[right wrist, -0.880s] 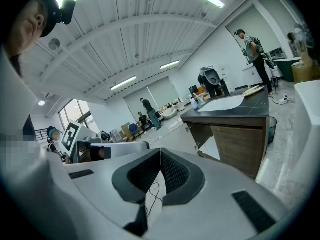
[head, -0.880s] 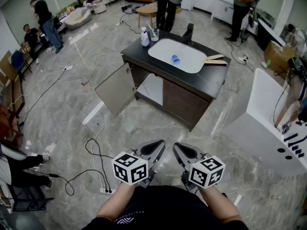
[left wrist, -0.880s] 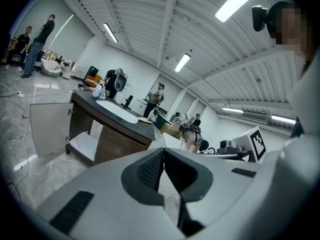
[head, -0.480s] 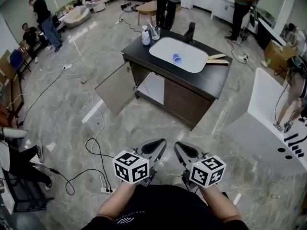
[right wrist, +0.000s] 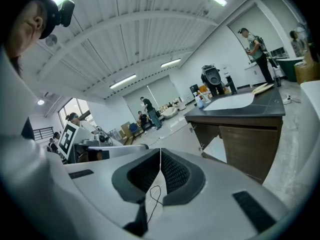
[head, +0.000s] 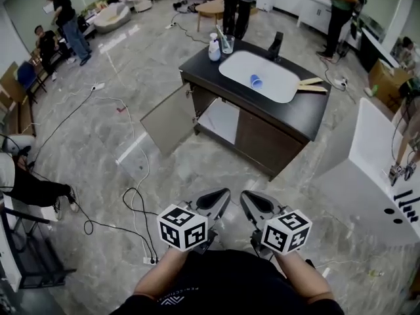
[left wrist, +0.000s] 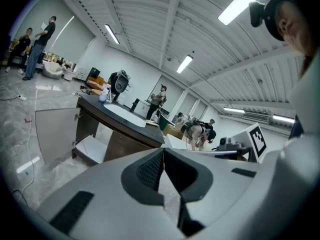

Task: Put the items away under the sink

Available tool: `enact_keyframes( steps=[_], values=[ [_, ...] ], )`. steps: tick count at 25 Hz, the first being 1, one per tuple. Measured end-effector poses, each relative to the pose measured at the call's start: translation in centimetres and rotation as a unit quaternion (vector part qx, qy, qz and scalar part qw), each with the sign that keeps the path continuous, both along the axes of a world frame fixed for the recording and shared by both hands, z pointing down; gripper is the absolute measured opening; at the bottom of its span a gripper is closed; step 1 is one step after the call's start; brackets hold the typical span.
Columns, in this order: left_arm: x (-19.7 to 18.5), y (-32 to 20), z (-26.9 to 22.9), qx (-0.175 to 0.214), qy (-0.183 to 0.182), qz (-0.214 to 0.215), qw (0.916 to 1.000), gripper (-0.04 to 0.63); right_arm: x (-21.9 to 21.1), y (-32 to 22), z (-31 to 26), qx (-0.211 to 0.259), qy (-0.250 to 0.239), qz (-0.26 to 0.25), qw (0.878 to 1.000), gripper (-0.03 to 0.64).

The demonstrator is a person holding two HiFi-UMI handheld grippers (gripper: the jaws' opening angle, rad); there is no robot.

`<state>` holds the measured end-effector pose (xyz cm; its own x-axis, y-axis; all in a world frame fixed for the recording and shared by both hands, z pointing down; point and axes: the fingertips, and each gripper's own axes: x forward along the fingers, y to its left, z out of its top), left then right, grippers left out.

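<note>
Both pairs of jaws are fully closed, tip against tip, with nothing between them. The left gripper and the right gripper are held side by side close to the body, just apart.

Compared with the last second, neither gripper has shifted. Only the head view has swung, so the cabinet now sits slightly further right. Judgement: the approach has barely begun, and nothing has been picked up.

The items are on top of the cabinet, well apart from the grippers:
- a blue cup in the sink
- a bottle at the sink's back-left corner

The left door stands open and exposes the shelf.

Open floor lies ahead. A cable loops just left of the path, and a white counter bounds the right side.
</note>
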<state>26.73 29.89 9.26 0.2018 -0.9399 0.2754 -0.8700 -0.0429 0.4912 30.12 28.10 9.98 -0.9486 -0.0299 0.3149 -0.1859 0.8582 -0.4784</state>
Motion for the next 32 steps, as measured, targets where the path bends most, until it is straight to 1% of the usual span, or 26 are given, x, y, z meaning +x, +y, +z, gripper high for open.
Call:
enact_keyframes(
  steps=[5, 9, 17, 24, 27, 32],
  values=[
    [-3.3, 0.9, 0.4, -0.001, -0.009, 0.0, 1.0, 0.011, -3.1, 0.6, 0.1, 0.004, -0.002, -0.001, 1.0, 0.035],
    [-5.0, 1.5, 0.8, -0.004, -0.01, 0.005, 0.9999, 0.011, -4.8, 1.1, 0.3, 0.002, -0.002, 0.003, 1.0, 0.035],
    [-6.9, 0.7, 1.7, -0.013, 0.009, 0.011, 0.9998, 0.011, -6.8, 0.0, 0.9, -0.002, 0.019, 0.005, 1.0, 0.035],
    [-8.6, -2.7, 2.1, -0.017, 0.016, 0.005, 0.9997, 0.011, -8.6, -3.8, 1.1, -0.007, 0.02, 0.009, 1.0, 0.035],
    [-9.2, -4.7, 1.9, -0.016, 0.018, 0.005, 0.9997, 0.011, -9.5, -5.6, 1.3, -0.012, 0.023, 0.0, 1.0, 0.035],
    [-10.5, -8.8, 1.4, -0.013, 0.008, 0.003, 0.9999, 0.011, -11.4, -9.0, 0.7, -0.006, 0.021, -0.017, 1.0, 0.035]
  ],
)
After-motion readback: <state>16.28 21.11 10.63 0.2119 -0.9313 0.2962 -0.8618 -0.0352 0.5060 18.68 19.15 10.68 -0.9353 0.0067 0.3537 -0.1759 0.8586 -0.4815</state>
